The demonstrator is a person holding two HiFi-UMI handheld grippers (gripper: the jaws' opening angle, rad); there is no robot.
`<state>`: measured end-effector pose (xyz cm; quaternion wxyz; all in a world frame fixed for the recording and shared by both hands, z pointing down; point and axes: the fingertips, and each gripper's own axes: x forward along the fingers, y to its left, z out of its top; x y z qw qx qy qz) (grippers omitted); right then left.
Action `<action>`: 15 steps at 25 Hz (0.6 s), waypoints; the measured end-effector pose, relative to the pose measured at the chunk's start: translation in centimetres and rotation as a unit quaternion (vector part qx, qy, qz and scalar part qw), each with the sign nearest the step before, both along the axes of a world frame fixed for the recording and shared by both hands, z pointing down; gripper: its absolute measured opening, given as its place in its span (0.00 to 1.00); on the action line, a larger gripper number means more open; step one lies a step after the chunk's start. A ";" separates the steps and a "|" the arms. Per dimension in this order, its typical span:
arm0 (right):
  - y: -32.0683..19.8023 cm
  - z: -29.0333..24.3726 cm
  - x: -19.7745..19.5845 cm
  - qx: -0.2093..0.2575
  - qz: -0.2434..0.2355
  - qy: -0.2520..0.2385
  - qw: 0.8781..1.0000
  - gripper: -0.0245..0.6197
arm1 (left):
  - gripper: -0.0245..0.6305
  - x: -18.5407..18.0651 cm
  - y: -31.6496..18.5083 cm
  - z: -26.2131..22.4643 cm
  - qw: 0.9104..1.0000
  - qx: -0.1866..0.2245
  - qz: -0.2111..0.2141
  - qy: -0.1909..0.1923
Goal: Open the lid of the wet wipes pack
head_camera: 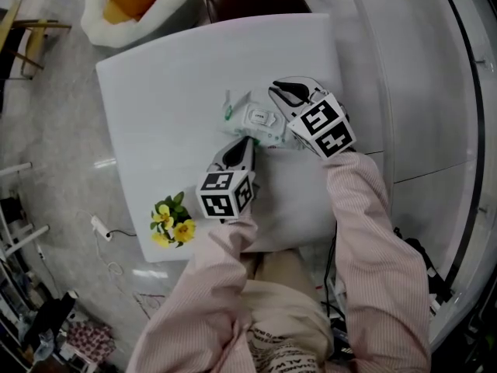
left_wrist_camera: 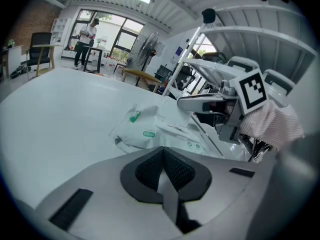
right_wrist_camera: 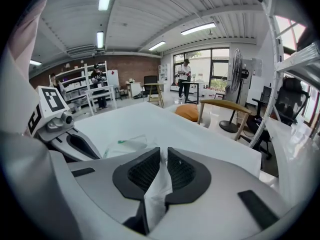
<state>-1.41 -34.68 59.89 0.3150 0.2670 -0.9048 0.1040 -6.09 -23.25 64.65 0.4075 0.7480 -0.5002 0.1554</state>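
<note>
The soft white wet wipes pack with green print [head_camera: 252, 123] lies flat near the middle of the white rectangular table [head_camera: 155, 76]. Its long axis runs left to right across the person, tilted slightly, with the green-marked end to the left and the lid face upward. Its right end is covered by the right gripper [head_camera: 278, 92] in the head view. Whether the lid is lifted at all is hard to make out in any view. In the right gripper view the pack [right_wrist_camera: 125, 145] sits ahead and to the left, and the right gripper [right_wrist_camera: 163, 149] has its jaws nearly together, pinching a thin white sheet [right_wrist_camera: 157, 184]. I cannot tell whether this is wrapper film or a wipe. The left gripper [head_camera: 248, 141] points away from the person, its tip touching the pack's near edge. In its own view the left gripper [left_wrist_camera: 163, 148] has its jaws pressed together just short of the pack [left_wrist_camera: 145, 131]. It is unclear whether any film is caught between them.
</note>
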 end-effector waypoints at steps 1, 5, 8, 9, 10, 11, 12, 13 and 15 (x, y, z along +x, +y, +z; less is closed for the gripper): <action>-0.2 0.2 0.0 -0.001 0.001 0.001 1.000 0.10 | 0.03 0.0 0.0 0.0 1.000 -0.001 0.000 -0.001; -1.0 1.0 0.2 -0.005 0.008 -0.002 1.000 0.10 | 0.03 0.0 -0.1 0.1 1.000 -0.001 -0.001 -0.005; -1.1 1.6 0.2 -0.014 0.011 -0.004 1.000 0.10 | 0.03 0.0 0.0 0.1 1.000 -0.001 -0.001 -0.006; -1.3 1.8 0.3 -0.014 0.012 -0.003 1.000 0.10 | 0.03 0.0 0.0 0.1 1.000 -0.001 -0.001 -0.006; -1.4 2.0 0.3 -0.014 0.014 -0.002 1.000 0.10 | 0.03 0.0 0.0 0.1 1.000 -0.001 -0.001 -0.007; -1.4 2.2 0.3 -0.015 0.016 -0.002 1.000 0.10 | 0.03 0.0 -0.1 0.1 1.000 -0.001 -0.001 -0.007; -1.5 2.4 0.4 -0.018 0.018 -0.003 1.000 0.10 | 0.03 0.0 -0.1 0.1 1.000 -0.001 -0.002 -0.007; -1.6 2.5 0.4 -0.021 0.021 -0.006 1.000 0.11 | 0.03 0.0 -0.1 0.1 1.000 -0.001 -0.002 -0.007; -1.7 2.7 0.4 -0.026 0.026 -0.010 0.999 0.11 | 0.03 0.0 0.0 0.1 1.000 -0.001 -0.002 -0.008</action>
